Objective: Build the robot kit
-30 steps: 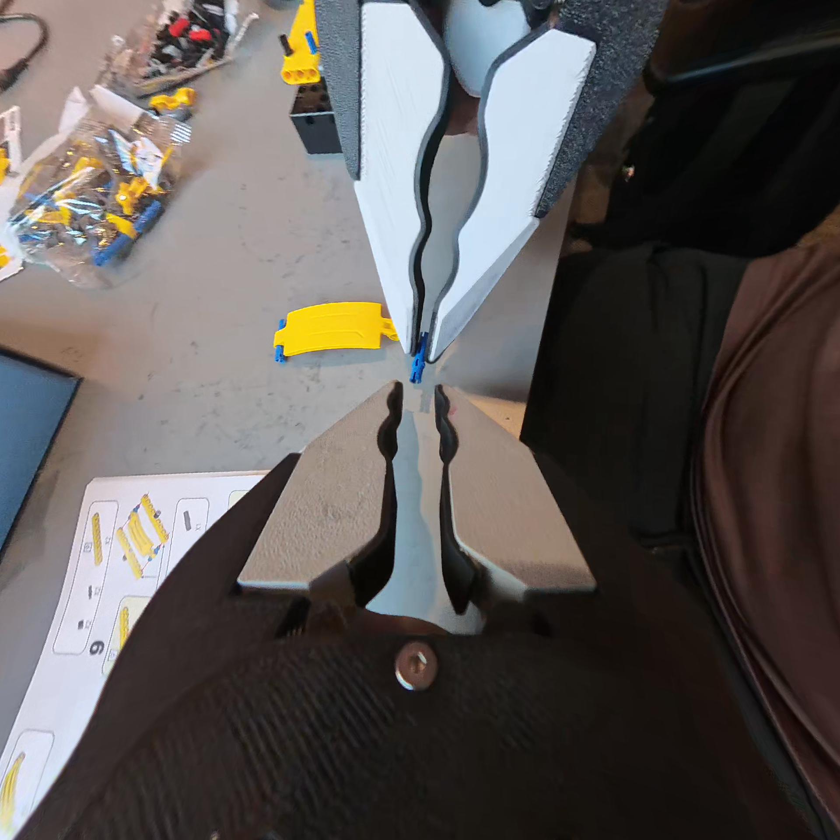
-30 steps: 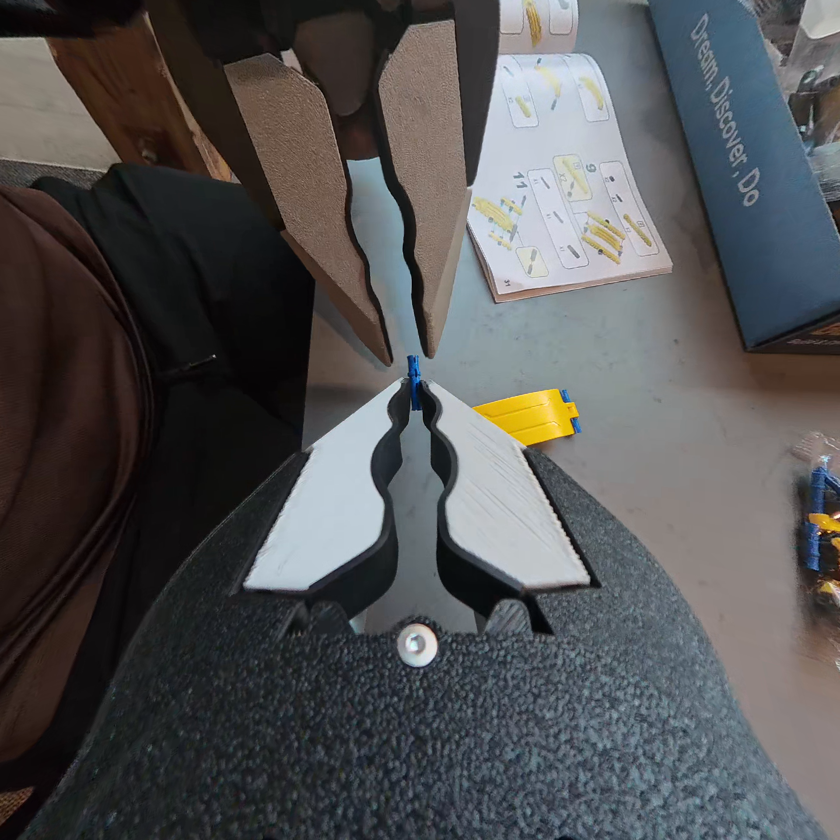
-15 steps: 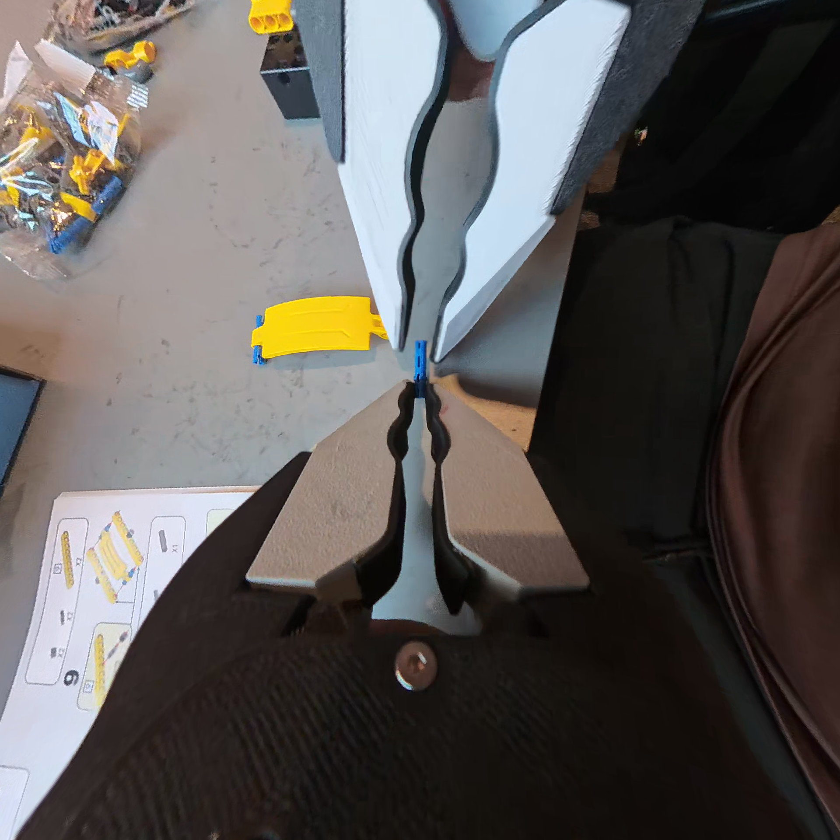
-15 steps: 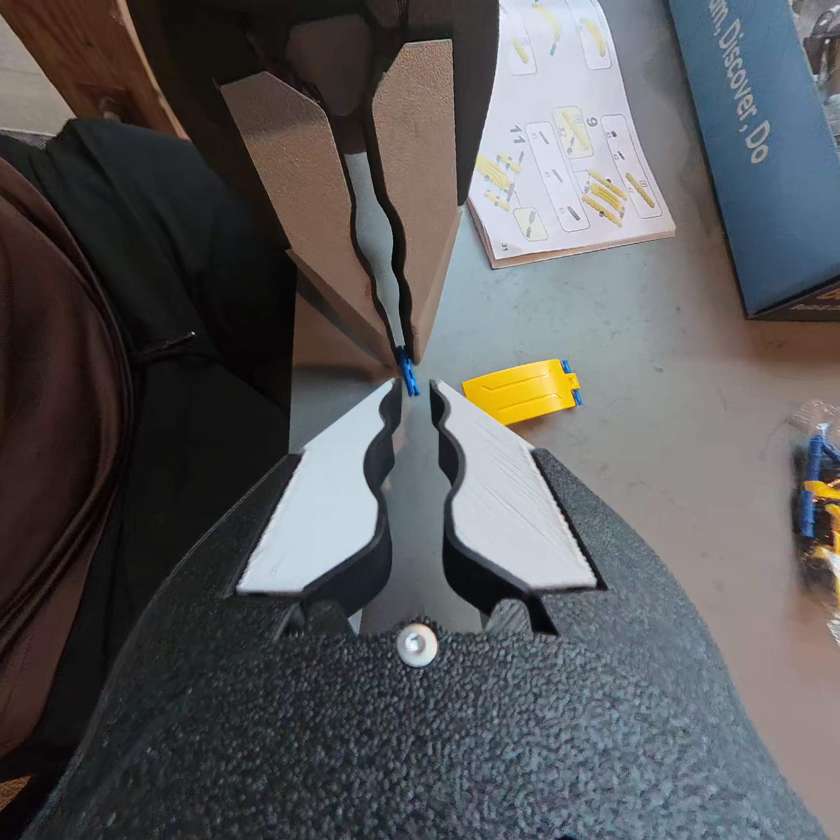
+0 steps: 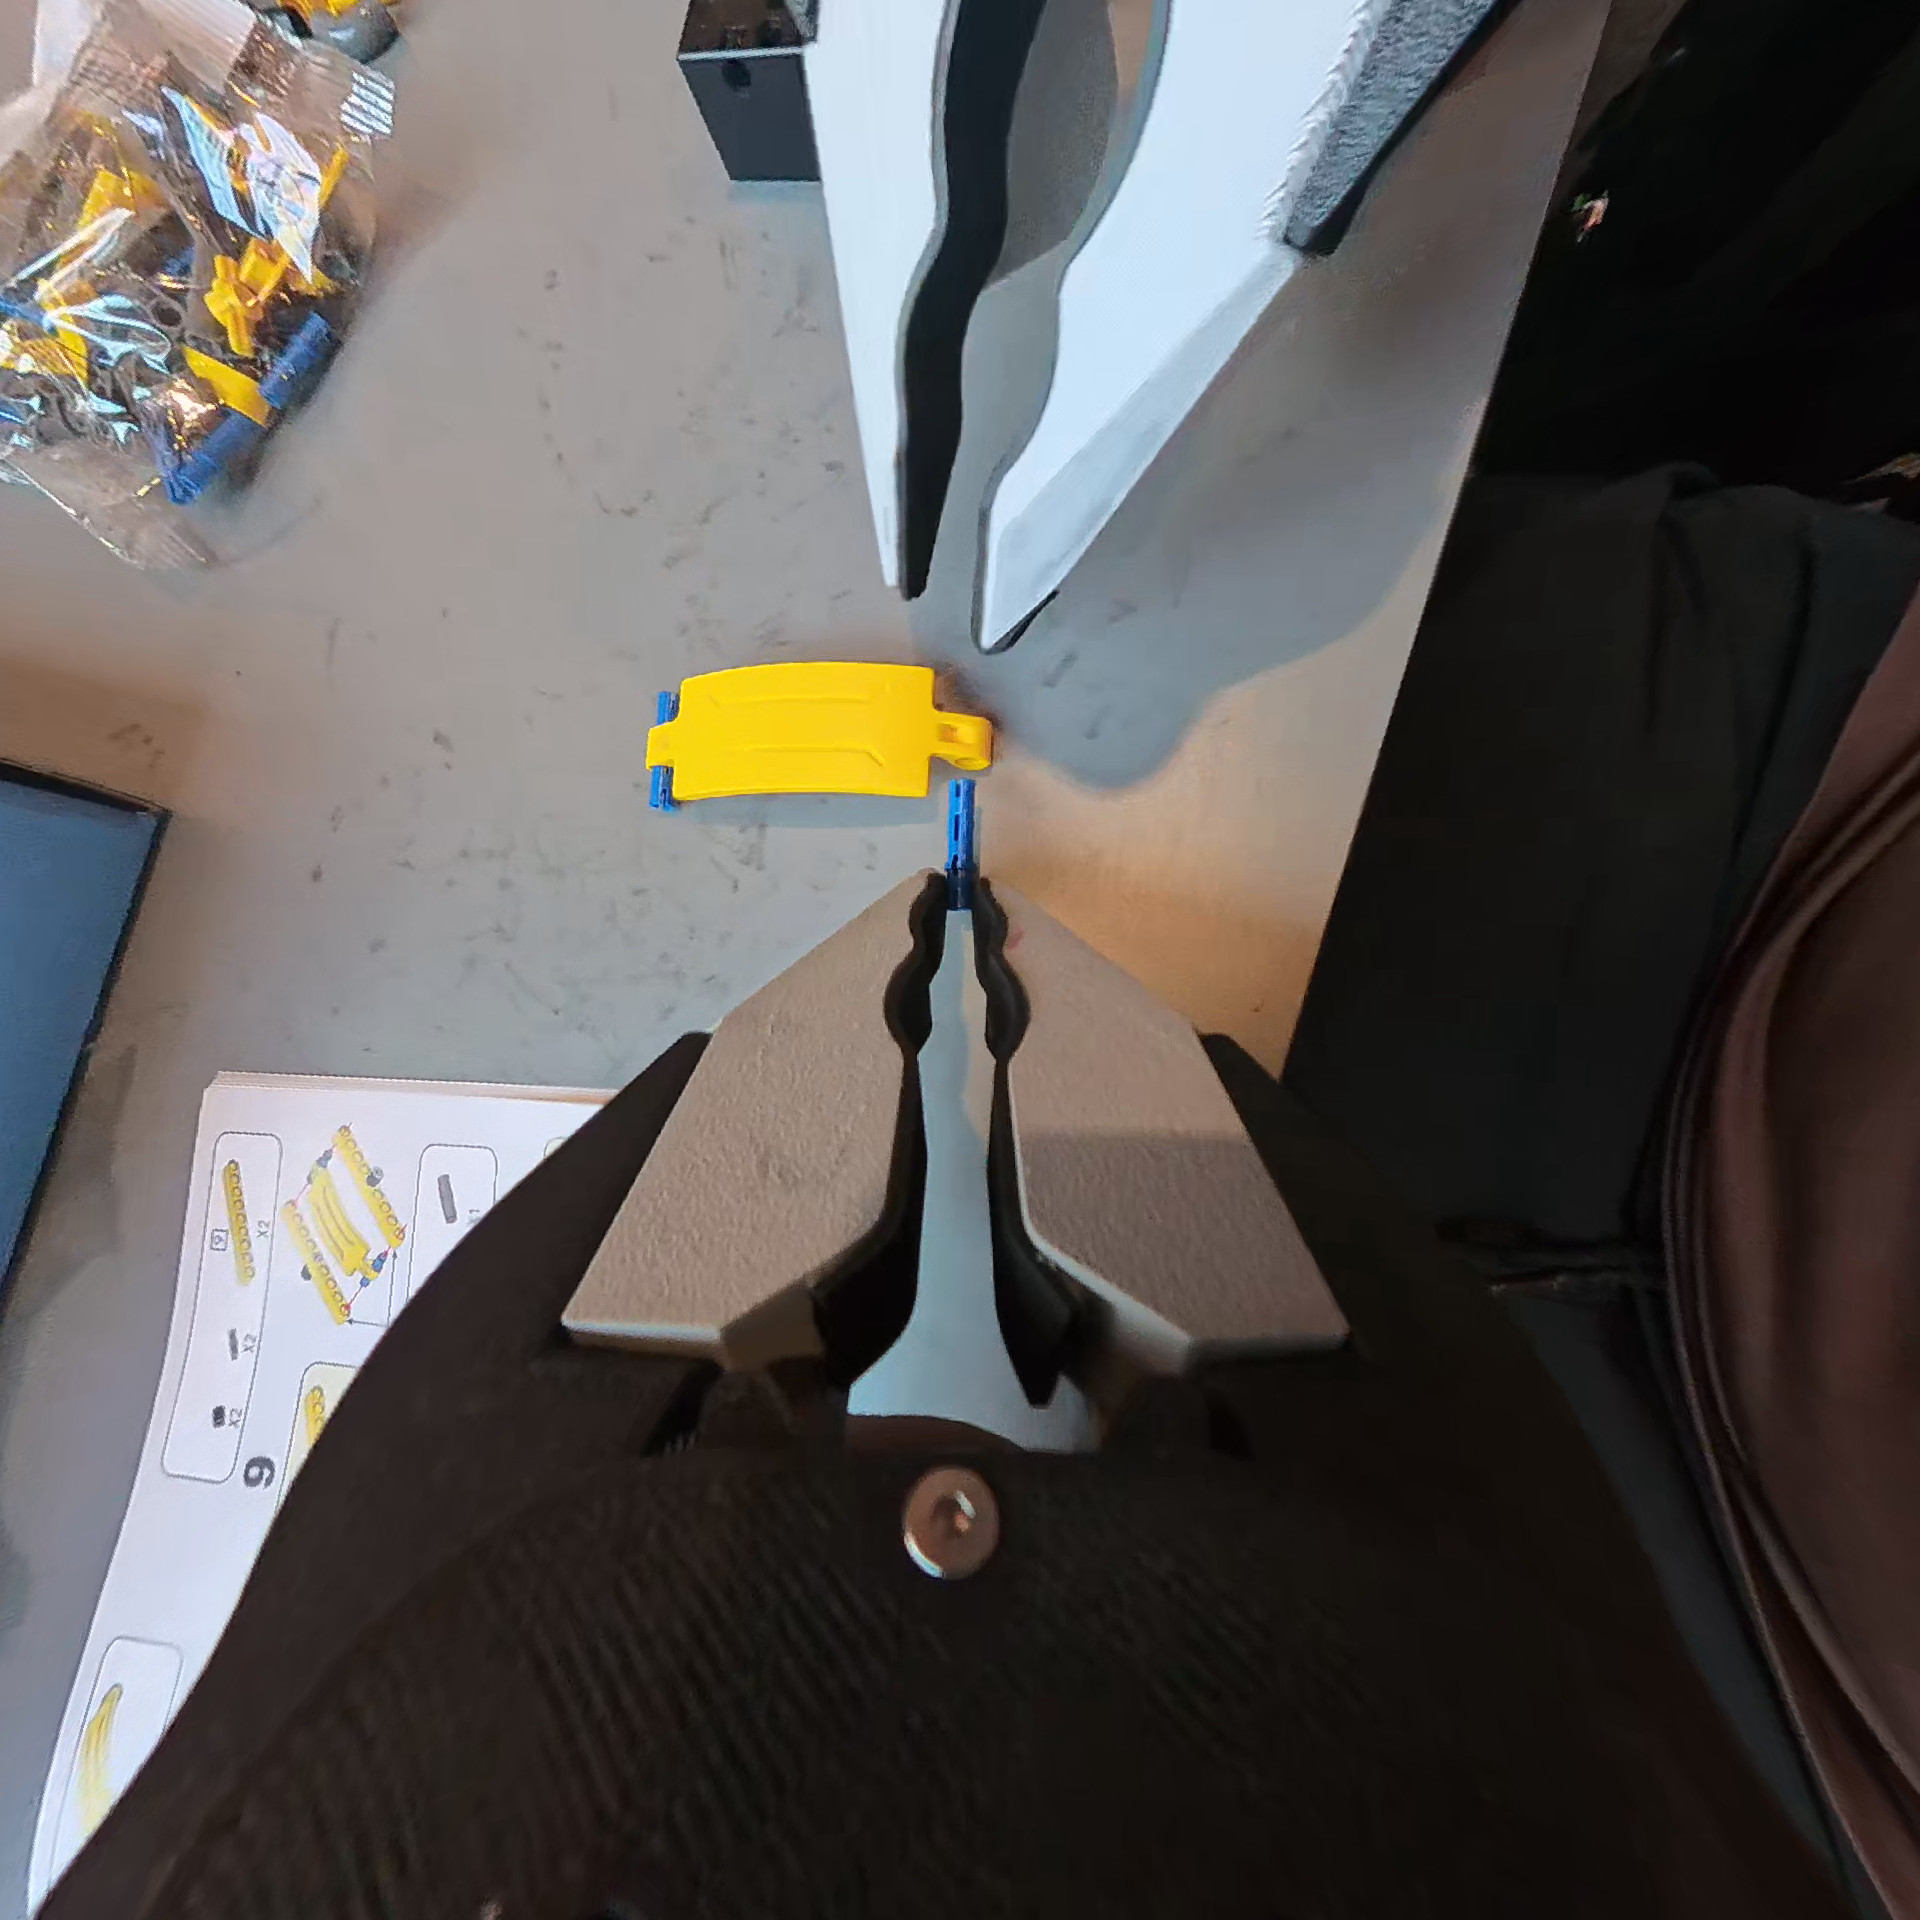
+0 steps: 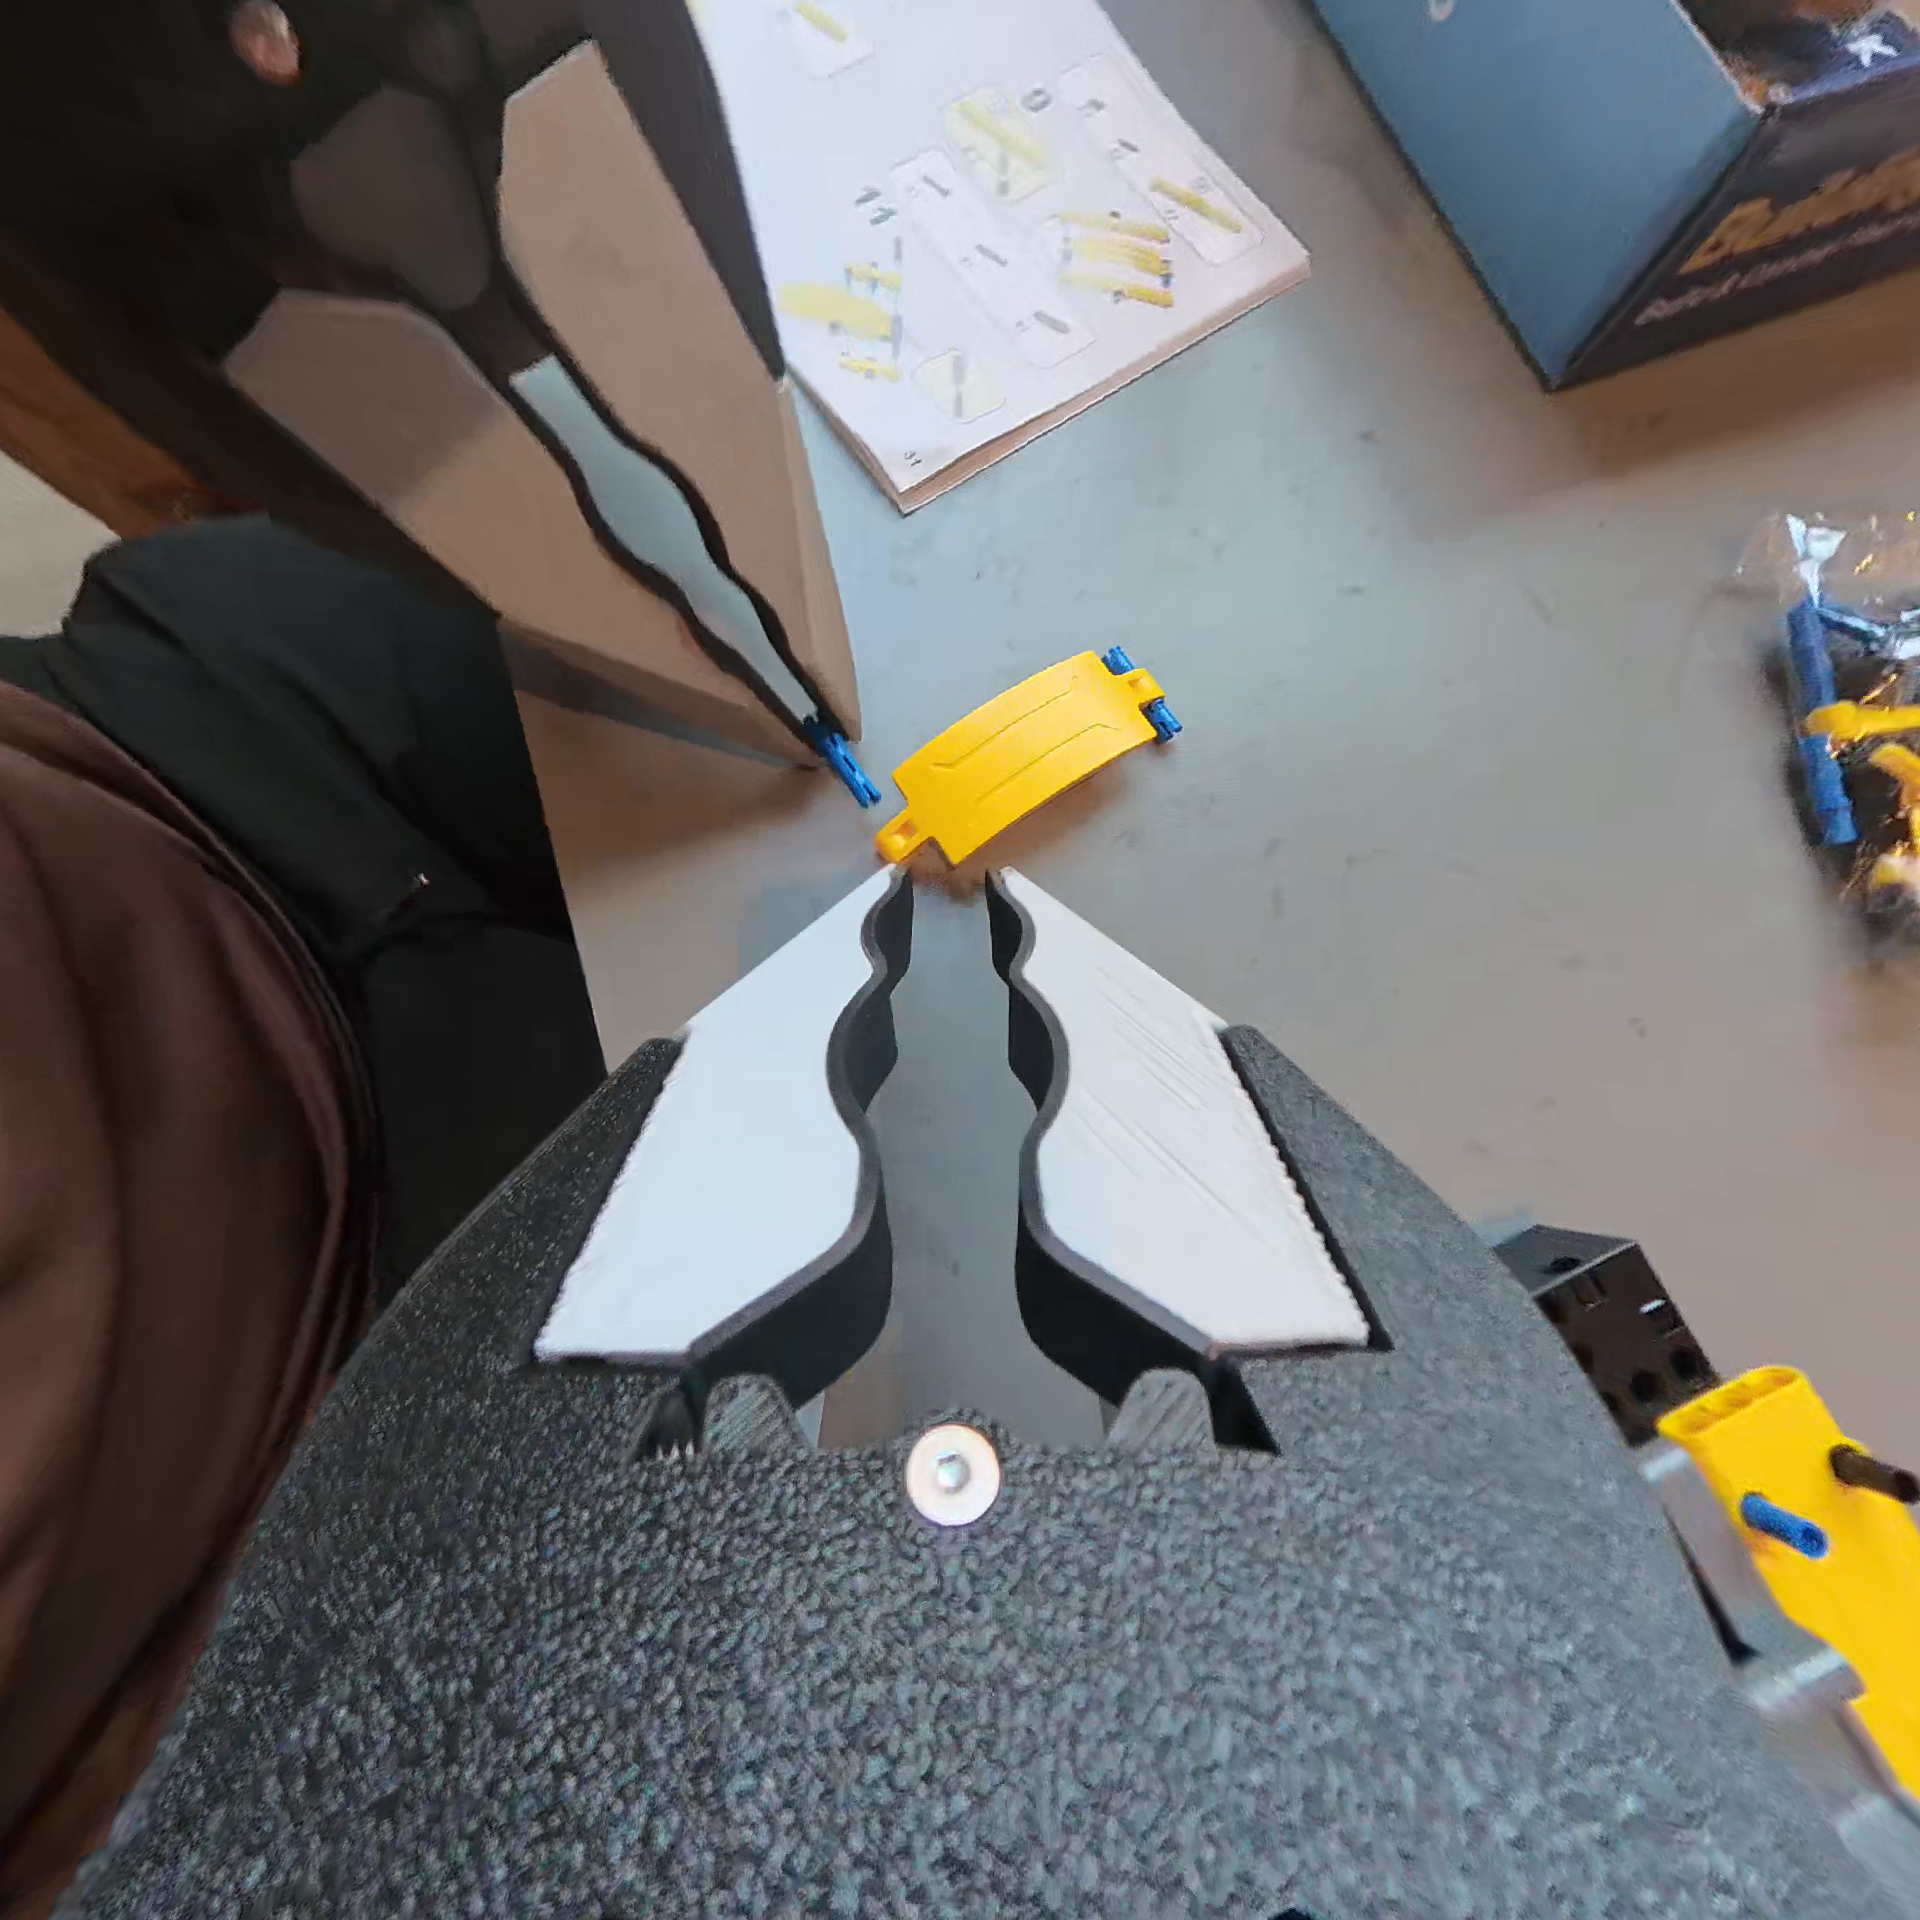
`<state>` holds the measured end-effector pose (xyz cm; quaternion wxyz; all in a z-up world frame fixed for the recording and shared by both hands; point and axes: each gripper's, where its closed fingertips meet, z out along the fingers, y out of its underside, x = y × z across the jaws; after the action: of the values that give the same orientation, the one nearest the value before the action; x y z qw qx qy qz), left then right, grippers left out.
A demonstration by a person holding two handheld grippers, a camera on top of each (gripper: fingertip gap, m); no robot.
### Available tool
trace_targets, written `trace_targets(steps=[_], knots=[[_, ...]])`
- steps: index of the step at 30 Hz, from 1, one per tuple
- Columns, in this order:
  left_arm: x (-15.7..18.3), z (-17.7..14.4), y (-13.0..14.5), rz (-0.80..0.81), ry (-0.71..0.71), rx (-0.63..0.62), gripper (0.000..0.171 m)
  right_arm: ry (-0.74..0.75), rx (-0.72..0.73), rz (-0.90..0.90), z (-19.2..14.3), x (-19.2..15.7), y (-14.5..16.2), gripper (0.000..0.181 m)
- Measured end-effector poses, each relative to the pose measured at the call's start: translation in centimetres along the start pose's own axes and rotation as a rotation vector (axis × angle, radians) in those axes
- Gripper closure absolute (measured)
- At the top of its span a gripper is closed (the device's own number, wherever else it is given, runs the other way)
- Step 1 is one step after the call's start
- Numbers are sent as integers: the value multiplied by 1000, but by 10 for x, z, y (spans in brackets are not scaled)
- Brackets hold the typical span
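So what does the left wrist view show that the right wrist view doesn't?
Only the left wrist view: the whole clear bag of parts, upper left, and the left hand-held gripper from behind, shut on a blue pin.

Only the right wrist view: a yellow and black assembly at lower right, and the right hand-held gripper from behind, open and empty.

Both: the yellow panel on the grey table, the instruction booklet, the blue box.

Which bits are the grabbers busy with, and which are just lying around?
Busy with:
- blue pin, pinched in the left gripper
- yellow panel, just ahead of the open right gripper

Lying around:
- instruction booklet
- blue box
- bag of parts
- black block
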<state>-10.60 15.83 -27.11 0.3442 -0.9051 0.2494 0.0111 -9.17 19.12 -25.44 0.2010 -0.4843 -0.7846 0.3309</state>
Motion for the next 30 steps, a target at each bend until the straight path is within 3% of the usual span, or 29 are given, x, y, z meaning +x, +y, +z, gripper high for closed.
trace_targets(steps=[8,15,17,20,23,26,30], knots=[[1,3,-3,-48,-7,-41,170,-28,1,153,4,3,0,168],[3,2,-1,-101,30,-145,170,-28,-4,112,8,-1,2,164],[6,1,0,-107,57,-170,170,-4,13,52,4,0,-3,162],[7,1,0,-156,119,-169,170,-5,63,-196,-2,-19,-14,163],[7,0,0,-191,171,-157,170,112,37,-390,4,-19,-11,164],[4,0,2,-177,153,-167,162,109,-18,-361,11,-14,1,164],[4,-2,4,-138,115,-168,163,129,13,-252,3,1,-4,164]])
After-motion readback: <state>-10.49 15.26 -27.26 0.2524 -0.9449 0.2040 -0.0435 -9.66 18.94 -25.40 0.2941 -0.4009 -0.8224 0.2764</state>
